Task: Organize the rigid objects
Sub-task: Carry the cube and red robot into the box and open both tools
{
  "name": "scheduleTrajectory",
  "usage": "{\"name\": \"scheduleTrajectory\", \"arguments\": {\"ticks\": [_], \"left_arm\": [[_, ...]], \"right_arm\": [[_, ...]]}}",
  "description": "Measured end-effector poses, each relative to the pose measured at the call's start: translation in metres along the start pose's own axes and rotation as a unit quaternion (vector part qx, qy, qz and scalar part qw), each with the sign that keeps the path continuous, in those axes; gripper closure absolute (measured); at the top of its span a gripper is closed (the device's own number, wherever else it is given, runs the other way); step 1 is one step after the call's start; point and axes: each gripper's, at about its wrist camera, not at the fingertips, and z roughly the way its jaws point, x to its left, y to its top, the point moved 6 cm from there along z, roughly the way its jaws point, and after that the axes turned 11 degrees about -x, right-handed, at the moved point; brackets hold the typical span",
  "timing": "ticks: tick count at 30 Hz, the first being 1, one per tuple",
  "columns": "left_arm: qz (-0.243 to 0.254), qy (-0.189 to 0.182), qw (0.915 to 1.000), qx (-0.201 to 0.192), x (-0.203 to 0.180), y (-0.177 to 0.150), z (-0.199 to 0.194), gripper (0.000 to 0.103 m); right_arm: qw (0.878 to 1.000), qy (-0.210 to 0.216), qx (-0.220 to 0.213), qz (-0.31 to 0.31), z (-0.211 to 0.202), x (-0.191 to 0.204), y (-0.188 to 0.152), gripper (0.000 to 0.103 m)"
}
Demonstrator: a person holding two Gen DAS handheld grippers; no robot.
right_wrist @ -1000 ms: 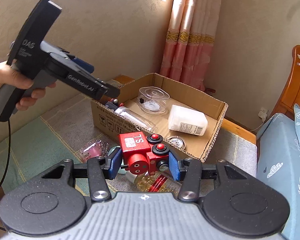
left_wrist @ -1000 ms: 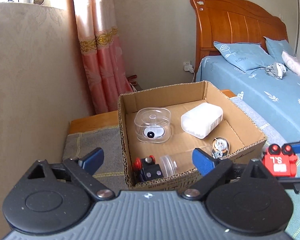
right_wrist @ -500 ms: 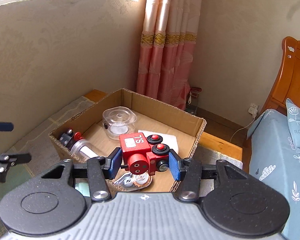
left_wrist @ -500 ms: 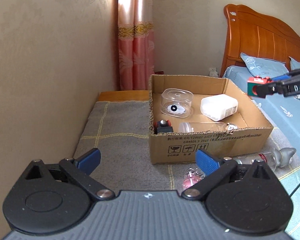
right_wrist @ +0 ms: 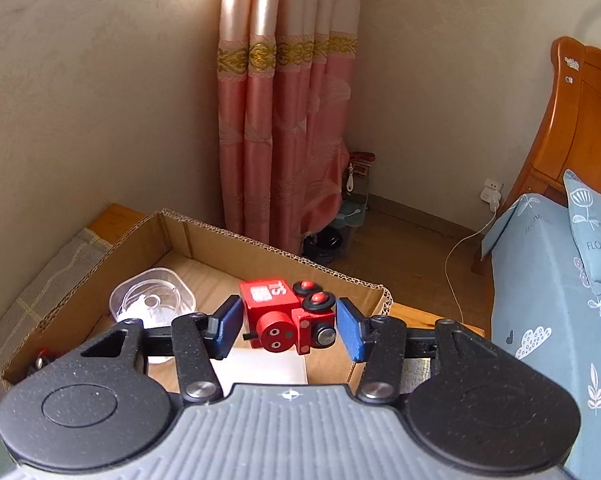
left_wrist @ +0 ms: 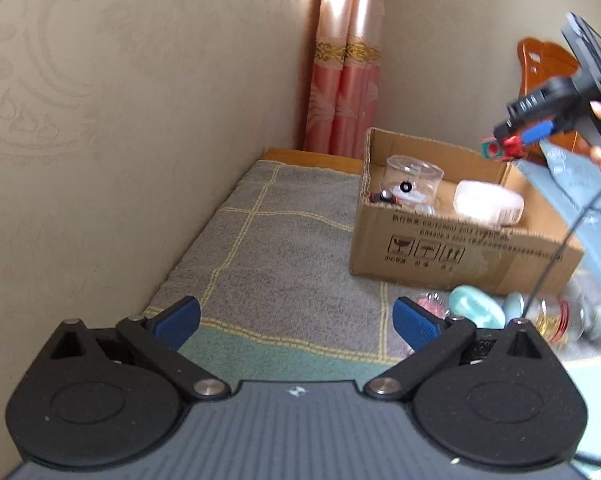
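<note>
At centre of the right wrist frame, the right gripper [right_wrist: 286, 326] has its jaws clenched on a red toy train [right_wrist: 286, 316], held over the open cardboard box [right_wrist: 236, 236], above the white container [right_wrist: 260, 368] lying inside; a clear lidded tub [right_wrist: 150, 304] sits in the box at left. In the left wrist frame, the left gripper [left_wrist: 296, 320] has its jaws released and spread wide with nothing between them, low over the grey checked blanket [left_wrist: 284, 240]. Lower right of that frame, in front of the box, lie a teal oval case [left_wrist: 478, 308] and a clear bottle [left_wrist: 556, 316], blurred.
</note>
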Motion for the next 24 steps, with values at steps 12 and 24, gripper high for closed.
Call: {"name": "scheduleTrajectory", "arguments": {"ticks": [12, 24], "left_arm": [[0.072, 0.015, 0.9972, -0.017, -0.008, -0.002, -0.009, 0.001], [0.081, -0.041, 0.9957, 0.016, -0.020, -0.006, -0.016, 0.001]], "right_arm": [[1.000, 0.007, 0.007, -0.005, -0.039, 0.005, -0.020, 0.000], [0.999, -0.041, 0.034, 0.011, -0.105, -0.003, -0.094, 0.000]]}}
